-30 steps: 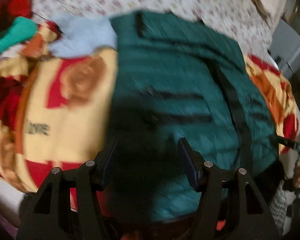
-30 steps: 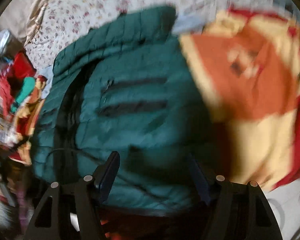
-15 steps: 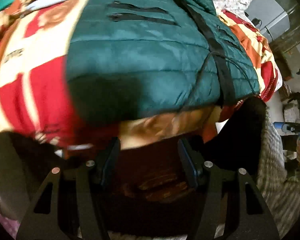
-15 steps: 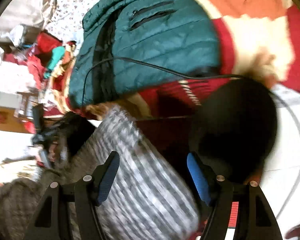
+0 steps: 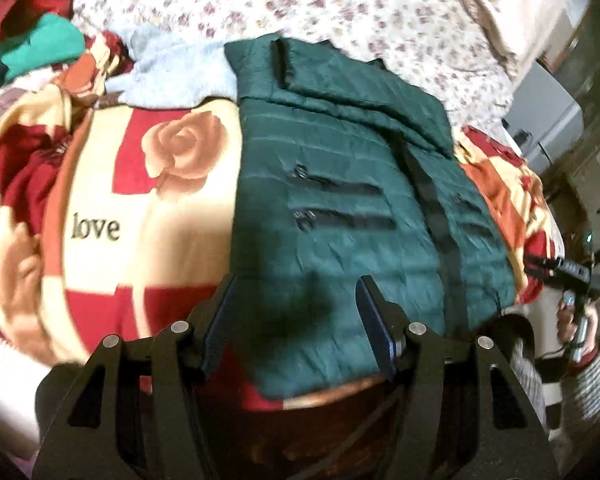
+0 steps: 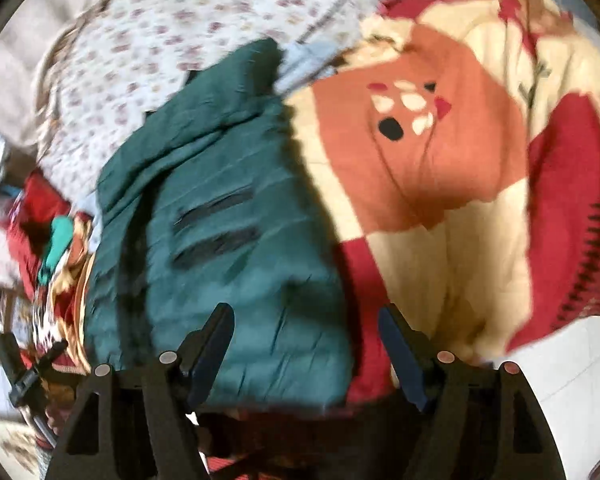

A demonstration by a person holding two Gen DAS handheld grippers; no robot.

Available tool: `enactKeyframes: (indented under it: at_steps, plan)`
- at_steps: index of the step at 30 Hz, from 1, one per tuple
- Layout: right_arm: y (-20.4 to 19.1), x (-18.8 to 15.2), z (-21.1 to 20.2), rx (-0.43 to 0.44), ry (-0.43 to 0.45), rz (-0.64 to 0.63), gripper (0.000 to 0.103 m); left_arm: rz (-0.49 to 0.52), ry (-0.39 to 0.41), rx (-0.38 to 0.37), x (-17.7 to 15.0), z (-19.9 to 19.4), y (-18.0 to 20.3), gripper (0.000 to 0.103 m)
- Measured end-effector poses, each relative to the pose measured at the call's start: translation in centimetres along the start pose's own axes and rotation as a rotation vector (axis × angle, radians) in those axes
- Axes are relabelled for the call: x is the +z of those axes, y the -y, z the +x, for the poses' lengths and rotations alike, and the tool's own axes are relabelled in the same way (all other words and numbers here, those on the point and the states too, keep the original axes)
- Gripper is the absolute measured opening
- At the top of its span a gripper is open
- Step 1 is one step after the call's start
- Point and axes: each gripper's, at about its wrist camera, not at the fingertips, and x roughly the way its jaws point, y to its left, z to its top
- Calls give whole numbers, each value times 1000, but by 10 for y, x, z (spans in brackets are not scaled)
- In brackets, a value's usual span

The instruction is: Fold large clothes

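Observation:
A dark green quilted jacket (image 5: 340, 216) with black zip pockets lies flat on a red, cream and orange blanket (image 5: 140, 208) on the bed. Its hem points toward me. My left gripper (image 5: 296, 292) hovers open over the hem's left corner, and its pads touch nothing. In the right wrist view the jacket (image 6: 228, 240) fills the left half. The right gripper (image 6: 304, 316) hangs above the hem's right corner with its jaws opening. The corner shows between the fingers, but the pads do not press on it.
A floral sheet (image 5: 340, 12) covers the far side of the bed. A pale blue cloth (image 5: 180, 76) and a teal garment (image 5: 32, 52) lie at the far left. A grey cabinet (image 5: 548, 116) stands at the right. White floor (image 6: 572, 392) borders the bed.
Both grippers drew back toward the person's body and the bed's edge half a second ago. They now hang over the jacket's hem again. The jacket has not moved.

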Motion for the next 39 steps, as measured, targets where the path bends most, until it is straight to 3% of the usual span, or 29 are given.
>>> enactKeyframes:
  at_steps: [6, 9, 15, 19, 24, 39]
  plan:
    - [9, -1, 37, 103, -101, 34, 72, -133, -55, -128, 25, 41, -24, 60]
    - [-1, -12, 46, 156, -147, -14, 72, -180, -56, -187, 25, 52, -29, 71]
    - [-15, -23, 48, 241, -156, -50, 69, -143, -43, -253, 2, 47, -22, 74]
    - [-5, -26, 43, 326, -135, 18, 62, -160, -82, -370, -16, 43, -22, 74]
    - [1, -33, 49, 282, -132, 45, 61, -214, -33, -349, -11, 35, -31, 74]
    - [8, -30, 48, 326, -97, 103, 61, -406, 60, -358, 27, 42, -76, 74]
